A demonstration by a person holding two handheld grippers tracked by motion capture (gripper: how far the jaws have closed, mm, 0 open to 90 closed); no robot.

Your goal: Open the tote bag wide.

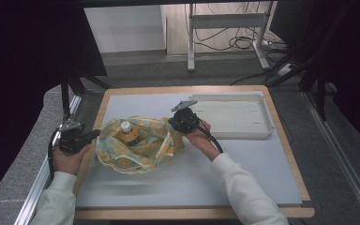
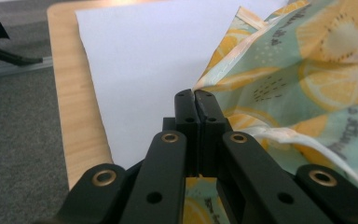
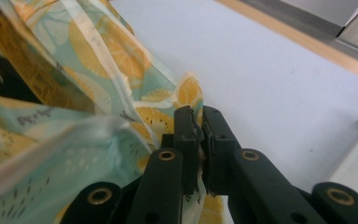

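Left gripper (image 1: 93,135) clamped on the left edge of the lemon-print cloth bag (image 1: 138,144), jaws fully together on the fabric hem in the left gripper view (image 2: 196,100). Right gripper (image 1: 174,123) pinched on the bag's right edge, thin fold of fabric caught between the jaws (image 3: 199,122). Bag spread between both grippers, resting on the light grey mat (image 1: 243,164) toward the left-centre of the wooden table (image 1: 288,145). Inside the open bag, upright, a bottle with a white cap (image 1: 127,131). White tray (image 1: 234,117) just beyond the right hand (image 1: 201,136), apart from the bag.
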